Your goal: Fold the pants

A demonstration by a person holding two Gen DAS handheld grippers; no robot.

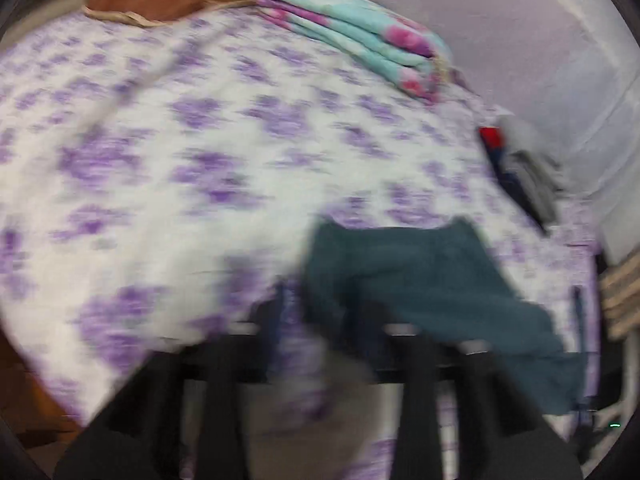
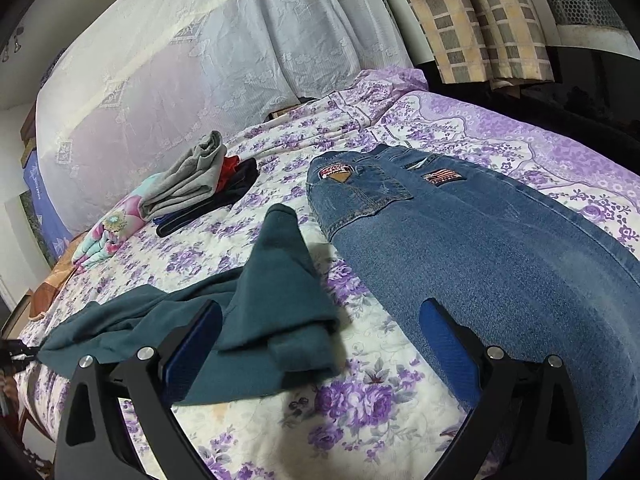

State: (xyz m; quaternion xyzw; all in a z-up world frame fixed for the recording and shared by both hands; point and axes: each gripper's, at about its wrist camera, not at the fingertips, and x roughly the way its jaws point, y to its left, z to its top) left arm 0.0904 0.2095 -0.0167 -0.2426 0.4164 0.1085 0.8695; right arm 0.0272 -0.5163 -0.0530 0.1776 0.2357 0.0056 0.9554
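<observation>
We are mid-fold: the teal pants [image 2: 264,320] lie half-doubled on the bedspread [image 2: 360,420] between and ahead of our right gripper [image 2: 320,352] — jaws wide apart, empty. Our left gripper [image 1: 316,364] is blurred, jaws parted, nothing visibly held — next we likely regrip the loose end.

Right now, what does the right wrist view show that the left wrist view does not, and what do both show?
Only the right wrist view shows the blue jeans lying flat, the checked curtain and the open right gripper.

Only the left wrist view, which is blurred, shows the left gripper.

Both show the teal pants, the pile of folded clothes, the flowered blanket and the purple bedsheet.
</observation>
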